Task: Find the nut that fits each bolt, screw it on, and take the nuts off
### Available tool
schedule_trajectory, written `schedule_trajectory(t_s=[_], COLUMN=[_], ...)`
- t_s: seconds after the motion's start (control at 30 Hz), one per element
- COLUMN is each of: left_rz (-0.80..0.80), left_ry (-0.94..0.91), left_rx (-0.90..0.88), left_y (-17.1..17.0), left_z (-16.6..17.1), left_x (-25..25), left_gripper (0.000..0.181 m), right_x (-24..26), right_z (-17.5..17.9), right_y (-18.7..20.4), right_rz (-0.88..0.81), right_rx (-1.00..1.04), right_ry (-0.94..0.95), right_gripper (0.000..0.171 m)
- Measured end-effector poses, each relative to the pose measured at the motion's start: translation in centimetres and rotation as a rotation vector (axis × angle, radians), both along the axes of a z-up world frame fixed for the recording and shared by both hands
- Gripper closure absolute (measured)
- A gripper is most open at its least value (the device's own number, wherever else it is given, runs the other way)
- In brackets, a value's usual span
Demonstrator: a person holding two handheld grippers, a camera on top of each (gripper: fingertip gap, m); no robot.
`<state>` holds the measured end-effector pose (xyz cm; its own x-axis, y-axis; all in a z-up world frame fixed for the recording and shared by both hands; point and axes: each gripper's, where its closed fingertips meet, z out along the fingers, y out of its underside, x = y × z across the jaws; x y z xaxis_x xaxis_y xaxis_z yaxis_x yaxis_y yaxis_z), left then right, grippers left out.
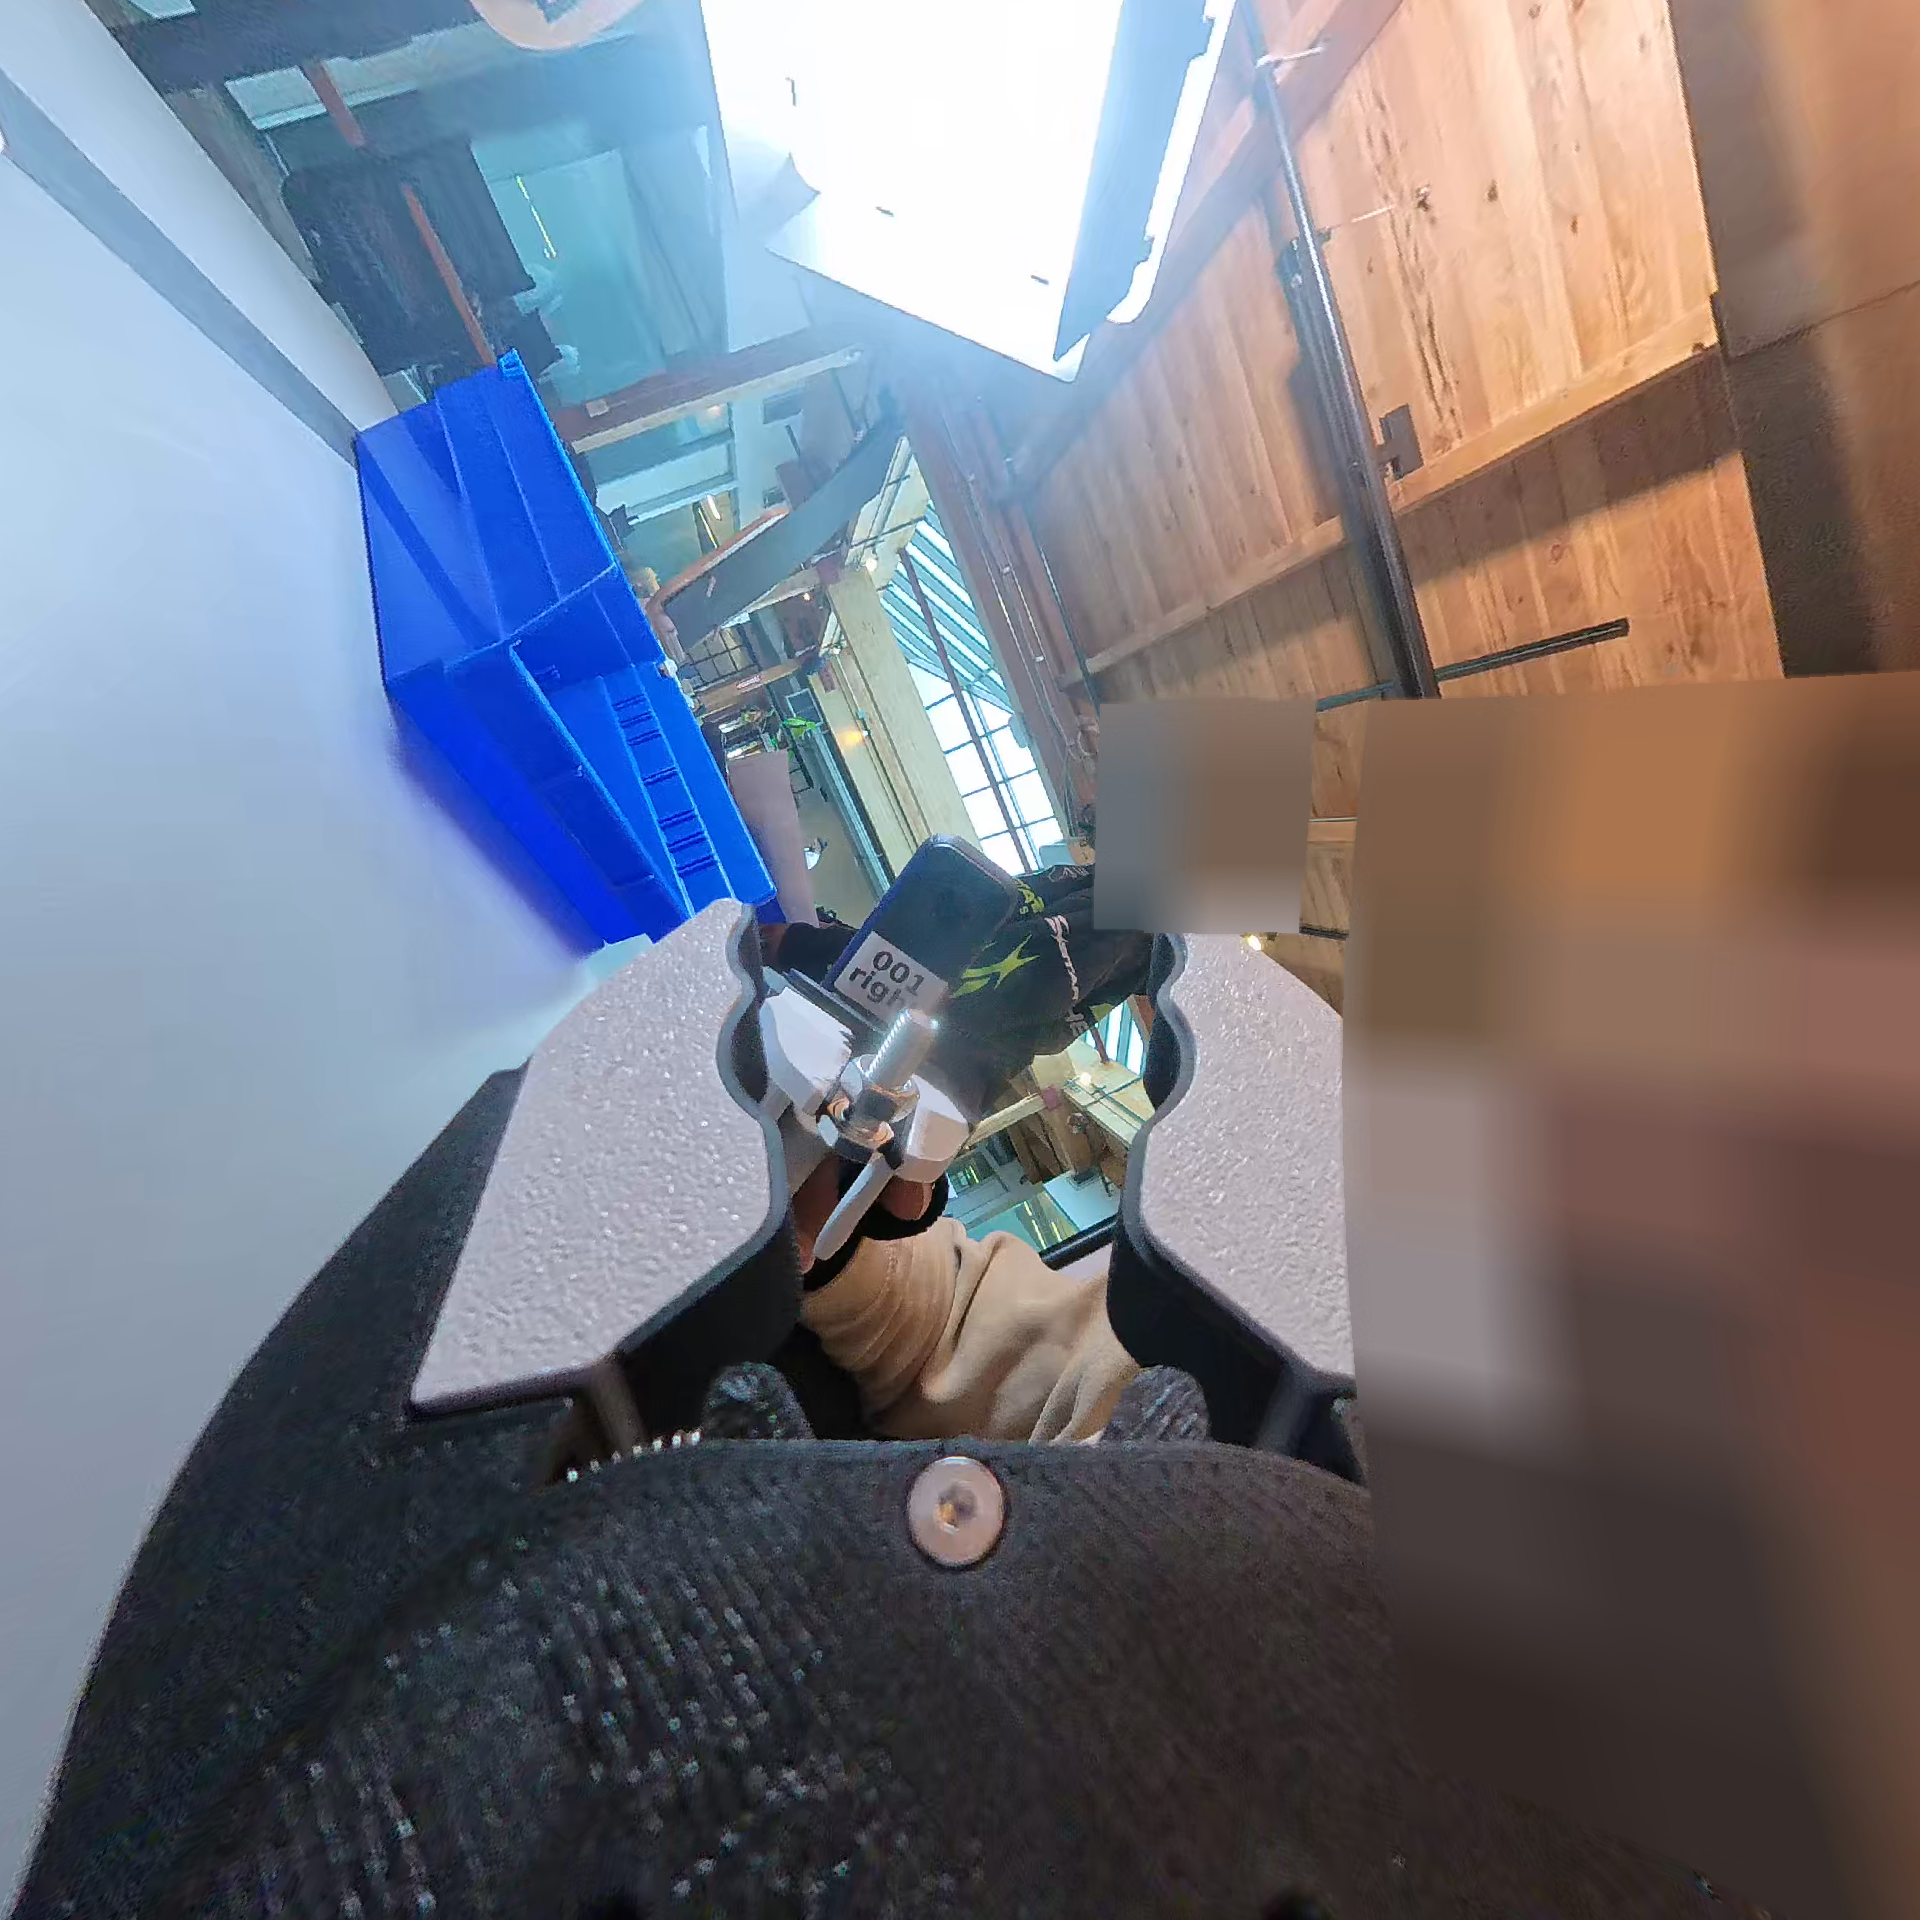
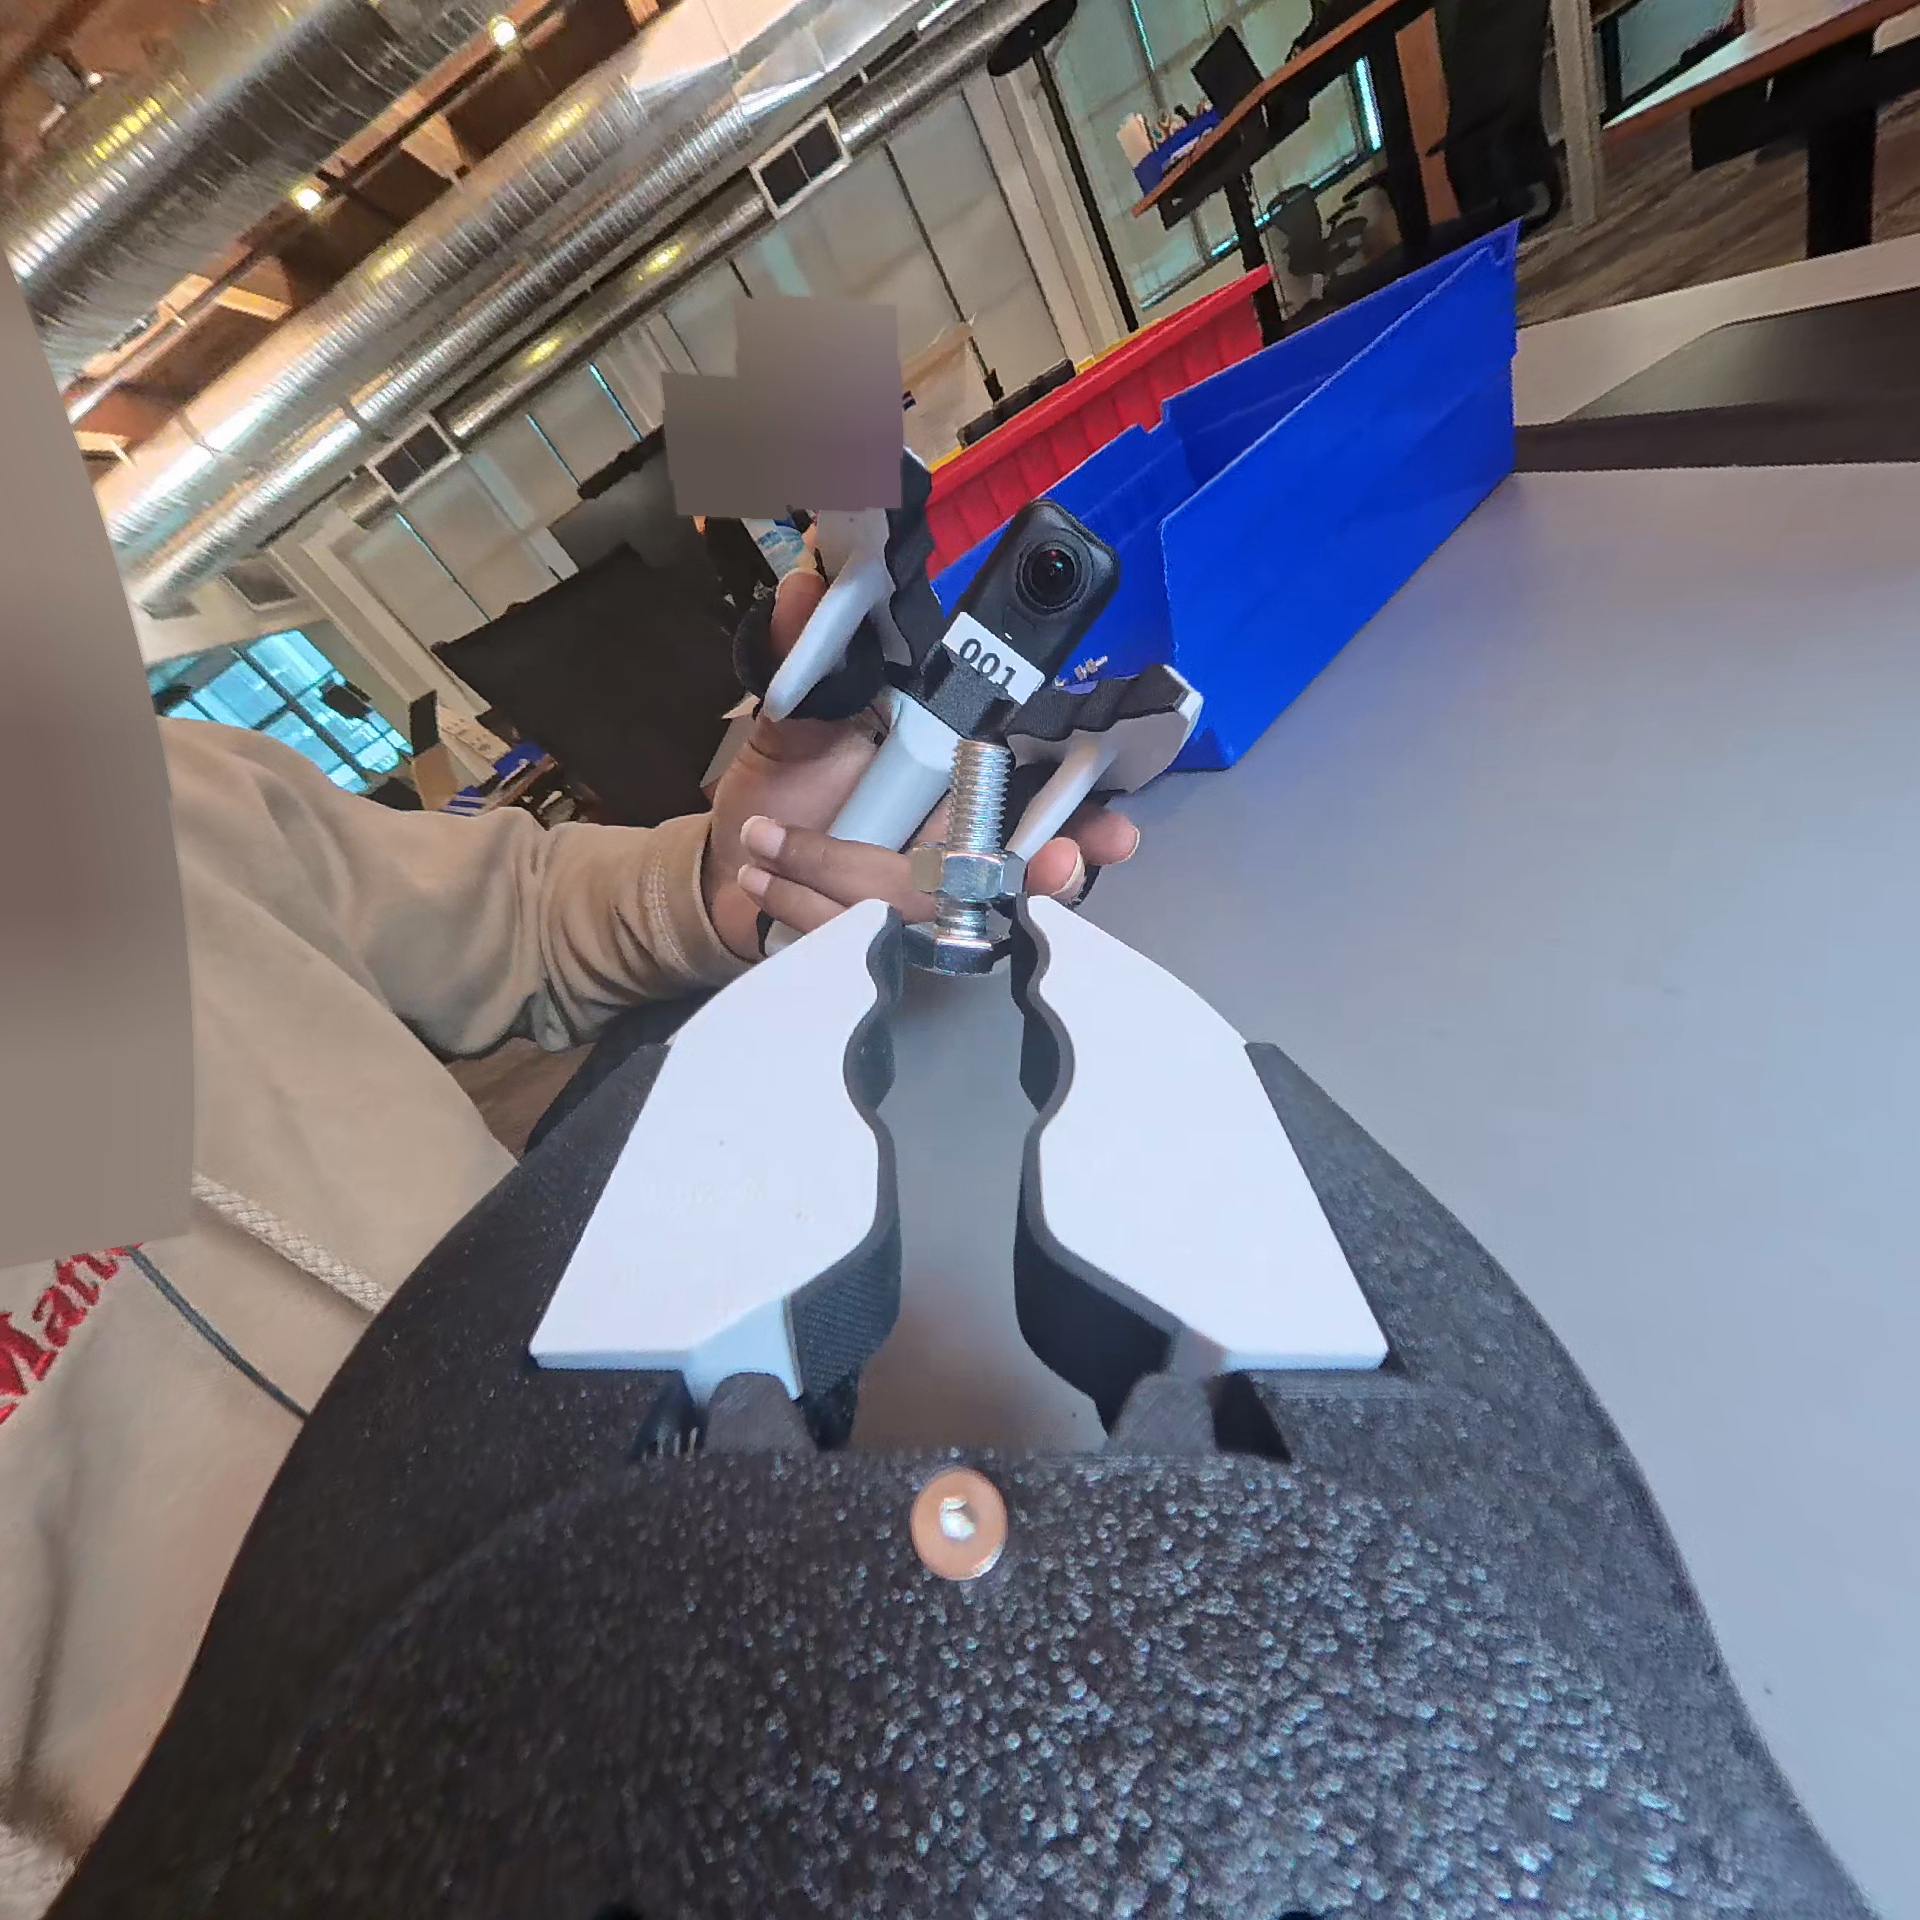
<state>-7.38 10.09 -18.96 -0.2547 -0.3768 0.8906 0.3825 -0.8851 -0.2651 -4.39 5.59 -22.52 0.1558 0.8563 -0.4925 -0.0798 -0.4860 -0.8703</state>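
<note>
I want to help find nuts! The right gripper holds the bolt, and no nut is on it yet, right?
No, a nut is already on the bolt, near its head. The right gripper does hold the bolt; the right wrist view shows this.

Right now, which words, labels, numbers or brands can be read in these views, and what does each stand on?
I won't quote writing; these things bear it.
Right-camera sticker, white, on the right gripper: legible print.
Left-camera sticker, white, on the left gripper: print, upside down.
Glove: yellow-green print, partly hidden.
Sweatshirt: red lettering, cut off.
</note>
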Motion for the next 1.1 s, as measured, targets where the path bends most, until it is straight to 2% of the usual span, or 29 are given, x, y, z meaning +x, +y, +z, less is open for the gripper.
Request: schedule_trajectory(t_s=[0.17,0.27,0.47,0.67,0.97,1.1], left_rz=[-0.006,-0.025,-0.084,-0.034,0.039,0.035], left_ry=[0.001,0.059,0.365,0.512,0.670,0.713], left_rx=[0.002,0.072,0.502,0.771,1.103,1.184], left_y=[0.1,-0.5,-3.8,-5.4,-6.6,-7.2], left_z=[-0.2,-0.5,-1.6,-1.7,-1.4,-1.8], left_x=[0.0,0.6,2.9,3.6,3.7,3.9], left_gripper=[0.113,0.123,0.144,0.171,0.172,0.172], right_x=[0.0,-0.1,-0.6,-0.9,-1.0,-1.3], right_z=[-0.2,-0.3,-0.1,0.1,-0.1,-0.7], right_y=[0.1,0.2,-0.5,-1.4,-1.9,-2.2], right_rz=[0.001,-0.006,-0.010,0.000,-0.011,0.000], right_rx=[-0.007,0.014,0.141,0.276,0.406,0.463], right_ry=[-0.007,-0.020,-0.049,-0.084,-0.146,-0.193], right_gripper=[0.151,0.151,0.151,0.151,0.150,0.148])
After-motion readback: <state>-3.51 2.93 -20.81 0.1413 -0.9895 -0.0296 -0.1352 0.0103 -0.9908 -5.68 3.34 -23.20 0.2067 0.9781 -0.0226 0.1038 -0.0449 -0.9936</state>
